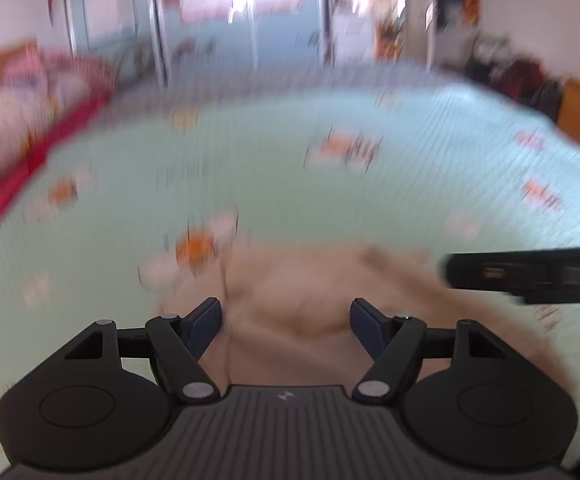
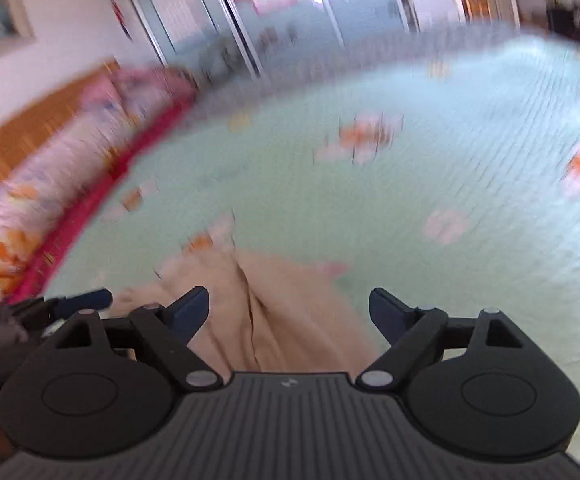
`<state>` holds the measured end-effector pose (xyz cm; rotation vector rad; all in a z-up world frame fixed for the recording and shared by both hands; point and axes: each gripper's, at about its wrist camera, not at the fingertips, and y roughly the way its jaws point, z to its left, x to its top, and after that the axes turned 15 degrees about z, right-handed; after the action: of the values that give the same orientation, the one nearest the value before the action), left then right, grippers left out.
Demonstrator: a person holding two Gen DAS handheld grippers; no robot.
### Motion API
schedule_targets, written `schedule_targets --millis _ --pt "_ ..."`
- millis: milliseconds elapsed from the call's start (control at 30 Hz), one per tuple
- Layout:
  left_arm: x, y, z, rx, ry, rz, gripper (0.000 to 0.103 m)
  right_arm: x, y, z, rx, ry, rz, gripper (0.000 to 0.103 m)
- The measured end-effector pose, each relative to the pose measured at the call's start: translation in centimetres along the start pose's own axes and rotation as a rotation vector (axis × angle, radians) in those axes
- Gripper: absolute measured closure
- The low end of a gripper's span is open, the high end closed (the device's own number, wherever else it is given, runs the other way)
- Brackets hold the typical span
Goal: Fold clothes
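Bed carries a rumpled beige garment; left gripper and right gripper hover over it, fingers wide and empty, so gripping an edge appears next.

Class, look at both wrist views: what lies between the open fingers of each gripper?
In both views, only the beige garment on the green bedspread lies between the open left gripper and right gripper; neither grips it.

A plain beige garment lies on a pale mint bedspread with orange-and-pink motifs.
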<state>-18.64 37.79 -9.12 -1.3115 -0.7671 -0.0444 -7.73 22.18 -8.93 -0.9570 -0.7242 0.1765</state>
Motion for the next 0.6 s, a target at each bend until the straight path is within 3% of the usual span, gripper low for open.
schedule_targets --millis 67,100,133,167,300,333,400,500,600 --pt "-1.8 2.0 1.5 -0.022 -0.082 0.06 0.029 0.0 4.4 -0.3 -0.038 0.004 0.144 0.038" --pt "-3.2 2.2 2.3 -0.053 -0.127 0.066 0.03 -0.2 6.2 -0.5 -0.049 -0.004 0.216 0.069" --pt "-4.6 2.4 3.1 -0.083 -0.17 0.072 0.032 -1.0 5.9 -1.0 -0.032 0.001 0.188 0.08" --pt "-5.9 1.7 3.0 -0.074 -0.148 0.067 0.035 -2.0 4.4 -1.9 -0.005 0.017 0.141 0.087" --pt "-11.0 -1.4 1.5 -0.039 -0.027 0.039 0.042 -5.9 -1.7 -5.5 0.028 0.1 0.026 0.089" --pt "-11.9 -1.8 1.2 -0.035 -0.008 0.045 0.048 -7.1 -2.9 -6.3 0.027 0.102 0.025 0.089" --pt "-13.6 -2.6 0.5 -0.026 0.028 0.058 0.048 -9.0 -4.6 -6.5 0.007 0.076 0.042 0.088" --pt "-15.1 -3.8 0.8 -0.044 0.002 0.061 0.049 -10.8 -6.8 -5.6 0.006 0.032 0.027 0.078" --pt "-15.0 -5.7 1.8 -0.054 -0.049 0.02 0.049 -10.0 -9.6 -3.5 0.004 -0.006 -0.103 0.064"
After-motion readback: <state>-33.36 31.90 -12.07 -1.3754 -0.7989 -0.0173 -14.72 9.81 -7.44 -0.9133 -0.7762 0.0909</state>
